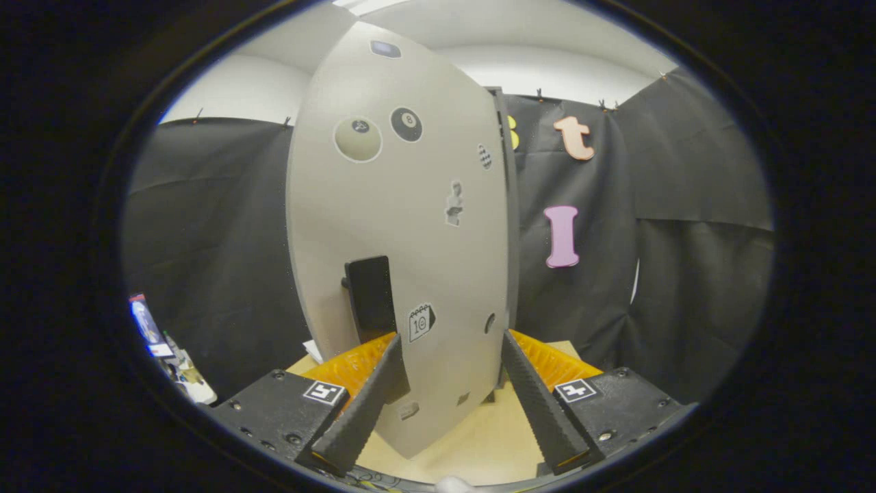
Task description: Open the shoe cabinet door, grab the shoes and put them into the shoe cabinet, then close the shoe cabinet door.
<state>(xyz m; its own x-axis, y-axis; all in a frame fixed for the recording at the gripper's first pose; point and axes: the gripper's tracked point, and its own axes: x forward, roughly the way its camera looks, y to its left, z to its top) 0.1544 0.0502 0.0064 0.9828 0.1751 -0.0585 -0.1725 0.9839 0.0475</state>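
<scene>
**Fingers straddle the cabinet door near its handle**

The hand-held gripper (448, 356) is spread wide, one finger on each side of the door (397, 226) of the shoe cabinet. The door's lower part stands in the gap between the fingers. The left finger lies across the foot of the dark handle (370, 298), close to it or touching it, while the right finger sits off the door's far edge with a clear gap. So nothing is clamped: both fingers are not pressing on anything.

The placement reads as a matter of working the door by its handle. The door is seen at a slant, its face turning away towards the right, where its edge meets a thin dark strip of the cabinet (505, 205). Whether the door is fully closed or slightly ajar cannot be told from this angle, nor whether this is the opening or the closing step. With the fingers wide, a push or hook on the handle seems more likely than a pinch.

The door is a tall, pale grey panel with a matte face, upright on a light wooden surface (479, 438). It carries several stickers: an eight-ball (406, 124) and a pale disc (358, 140) high up, a small calendar (421, 322) just right of the handle, and a few smaller ones. The handle is a plain dark upright block standing proud of the panel, low on its left half.

No shoes are visible here, and the cabinet's inside is hidden behind the door.
</scene>
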